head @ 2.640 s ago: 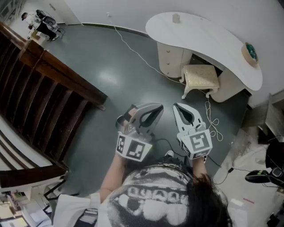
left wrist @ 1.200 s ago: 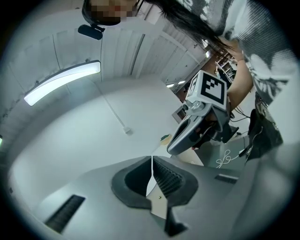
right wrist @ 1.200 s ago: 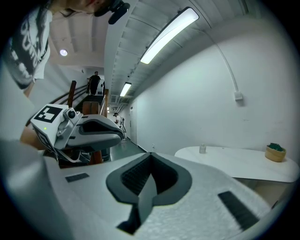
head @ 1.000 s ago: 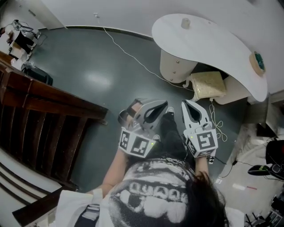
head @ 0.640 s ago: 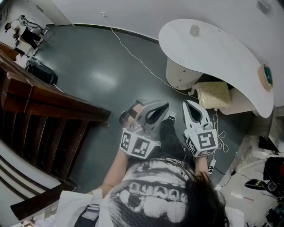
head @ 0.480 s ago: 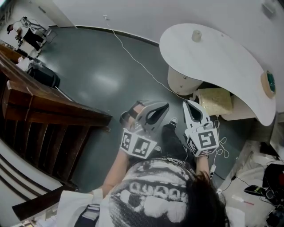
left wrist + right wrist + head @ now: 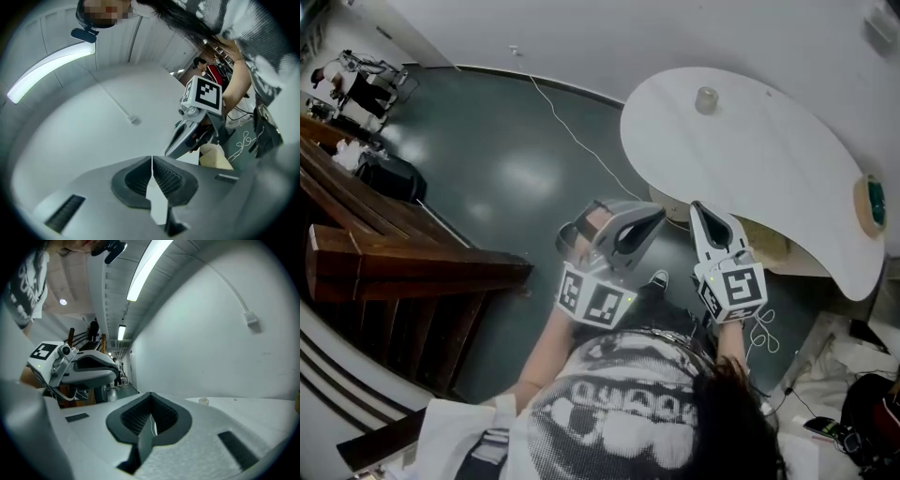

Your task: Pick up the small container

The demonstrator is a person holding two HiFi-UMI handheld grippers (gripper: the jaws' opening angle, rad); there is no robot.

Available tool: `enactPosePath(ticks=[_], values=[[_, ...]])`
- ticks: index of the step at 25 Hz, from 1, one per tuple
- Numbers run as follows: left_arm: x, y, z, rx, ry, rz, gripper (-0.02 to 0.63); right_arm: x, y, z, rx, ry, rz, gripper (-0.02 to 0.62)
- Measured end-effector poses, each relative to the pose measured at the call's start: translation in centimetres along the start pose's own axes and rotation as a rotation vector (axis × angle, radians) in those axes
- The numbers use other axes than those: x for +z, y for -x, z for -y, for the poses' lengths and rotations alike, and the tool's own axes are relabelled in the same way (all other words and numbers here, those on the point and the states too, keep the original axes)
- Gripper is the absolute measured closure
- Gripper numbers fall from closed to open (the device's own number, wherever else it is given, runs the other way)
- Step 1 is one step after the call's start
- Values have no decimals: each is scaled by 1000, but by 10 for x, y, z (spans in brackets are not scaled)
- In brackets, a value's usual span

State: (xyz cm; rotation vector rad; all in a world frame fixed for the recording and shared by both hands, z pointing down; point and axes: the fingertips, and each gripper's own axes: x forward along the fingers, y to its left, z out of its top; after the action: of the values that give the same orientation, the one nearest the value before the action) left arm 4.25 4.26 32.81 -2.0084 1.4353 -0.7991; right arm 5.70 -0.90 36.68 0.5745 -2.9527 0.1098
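Note:
The small container (image 7: 706,99), a pale little pot, stands near the far edge of the white curved table (image 7: 769,169); in the right gripper view the small container (image 7: 203,401) is a tiny shape far ahead on the tabletop. My left gripper (image 7: 656,216) and right gripper (image 7: 697,207) are held side by side in front of my chest, at the table's near edge and well short of the pot. Both are shut with nothing between the jaws. In the gripper views the left gripper (image 7: 152,158) and right gripper (image 7: 150,394) point up toward the white wall.
A dark wooden stair railing (image 7: 412,267) runs along the left. A white cable (image 7: 572,136) trails over the dark green floor (image 7: 487,159). A round green-topped object (image 7: 869,203) sits at the table's right end. More cables (image 7: 764,323) lie by my right side.
The table has come closer and now lies just ahead of both grippers; the stool under it is mostly hidden. Both grippers stay shut and side by side.

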Motion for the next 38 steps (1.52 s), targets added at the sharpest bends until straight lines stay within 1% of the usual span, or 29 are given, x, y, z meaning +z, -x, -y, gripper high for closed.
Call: enactPosePath(ticks=[4,8,14,18,22,26,30,35,38], values=[[-10,-24,-7,1,18,-15,597,2,-10,24,6,0,-2,593],[-18,-42,-17,-1,20,-24,597,-3,-17,44,-15,-18,-16,592],[-19,-50,-18,-21,31,-21,597,-7,-20,53,-32,-43,-17,592],[-19,-56,-19,-45,14,-20,597,-7,-22,60,-50,-52,-14,593],[-20,-69,-25,-68,8,1,597,-7,-27,73,-78,-62,-19,593],[-32,-88,-33,-103,6,24,597,-9,-43,89,-117,-77,-21,594],[-46,-112,-46,-139,11,66,597,-10,-65,108,-167,-79,-34,592],[-70,-138,-75,-198,-5,114,597,-7,-103,133,-243,-110,-42,592],[-93,-148,-97,-232,-7,128,597,-5,-133,145,-289,-118,-58,592]])
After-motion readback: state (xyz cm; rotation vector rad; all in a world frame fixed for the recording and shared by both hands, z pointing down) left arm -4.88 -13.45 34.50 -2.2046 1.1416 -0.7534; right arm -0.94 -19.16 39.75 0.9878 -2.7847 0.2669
